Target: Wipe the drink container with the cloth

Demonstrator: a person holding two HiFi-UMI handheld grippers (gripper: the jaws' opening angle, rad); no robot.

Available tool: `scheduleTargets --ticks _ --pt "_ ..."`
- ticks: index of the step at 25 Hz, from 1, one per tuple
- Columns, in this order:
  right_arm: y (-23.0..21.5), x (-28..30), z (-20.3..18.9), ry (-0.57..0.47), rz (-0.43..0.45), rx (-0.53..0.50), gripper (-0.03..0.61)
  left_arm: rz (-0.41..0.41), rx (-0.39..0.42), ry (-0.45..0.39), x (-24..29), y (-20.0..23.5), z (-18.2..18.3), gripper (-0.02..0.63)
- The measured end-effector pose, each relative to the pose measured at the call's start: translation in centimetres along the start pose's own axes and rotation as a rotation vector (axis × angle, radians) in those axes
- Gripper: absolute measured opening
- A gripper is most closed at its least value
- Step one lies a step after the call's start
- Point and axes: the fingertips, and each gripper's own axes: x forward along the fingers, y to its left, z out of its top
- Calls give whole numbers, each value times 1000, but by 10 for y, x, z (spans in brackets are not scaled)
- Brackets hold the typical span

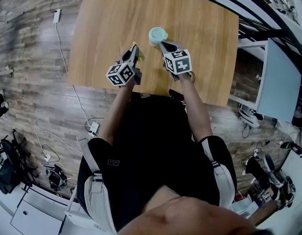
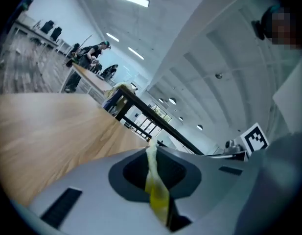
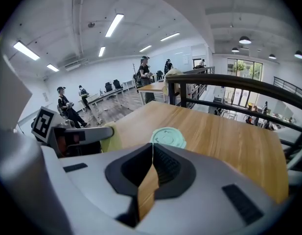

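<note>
Holding the yellow cloth (image 2: 156, 192) pinched between its shut jaws, our left gripper (image 1: 135, 52) hovered near the drink container (image 1: 158, 35). The container stood upright on the wooden table (image 1: 102, 18) with its mint lid on. Our right gripper (image 1: 164, 46) sat just beside the lid, jaws closed together on nothing. We judged the wiping not yet begun. The right jaws would need to open and steady the cup first, then the cloth could sweep lightly round its wall without tipping it.

I see a smooth, low-sheen wood-grain table (image 1: 204, 48), a soft, thin yellow cloth (image 2: 156, 190), and a drink container (image 1: 158, 34) topped in matt pale-green plastic.
</note>
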Motion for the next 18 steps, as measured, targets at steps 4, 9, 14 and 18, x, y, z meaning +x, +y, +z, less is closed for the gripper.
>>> scheduleTargets --ticks 4,9,14,18 --pt "-1 -16 4 -54 -29 26 32 5 166 -15 -6 -19 24 40" --pt "0 -34 17 -158 -67 53 32 -29 306 -32 -13 -42 48 40" --pt "7 -60 33 -275 -97 64 32 -108 374 -75 -28 -67 68 40" --pt "18 -87 33 -352 -121 67 32 -118 450 -110 -50 -86 76 40"
